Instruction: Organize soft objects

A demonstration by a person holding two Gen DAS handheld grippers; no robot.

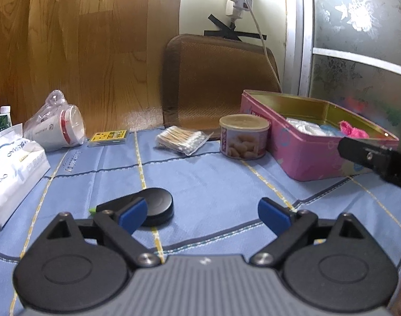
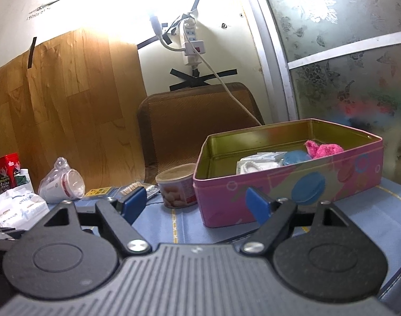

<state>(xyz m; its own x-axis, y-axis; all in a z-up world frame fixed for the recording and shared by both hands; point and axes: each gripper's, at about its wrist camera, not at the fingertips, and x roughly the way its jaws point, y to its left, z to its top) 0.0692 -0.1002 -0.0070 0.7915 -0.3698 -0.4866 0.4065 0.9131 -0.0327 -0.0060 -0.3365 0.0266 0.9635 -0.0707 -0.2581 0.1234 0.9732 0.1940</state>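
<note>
Left gripper (image 1: 203, 214): wide apart, empty
Right gripper (image 2: 194, 204): wide apart, empty
Pink tin (image 2: 287, 184): holds pink fluffy cloth (image 2: 323, 149)

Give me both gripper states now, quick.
Left gripper: open, nothing between the fingers.
Right gripper: open, nothing held.

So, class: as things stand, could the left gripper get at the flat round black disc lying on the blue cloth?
Probably yes. The left gripper is open and empty, and the flat round black disc lies uncovered on the blue cloth just beyond its left finger, so a small shift sideways should bracket it.
</note>
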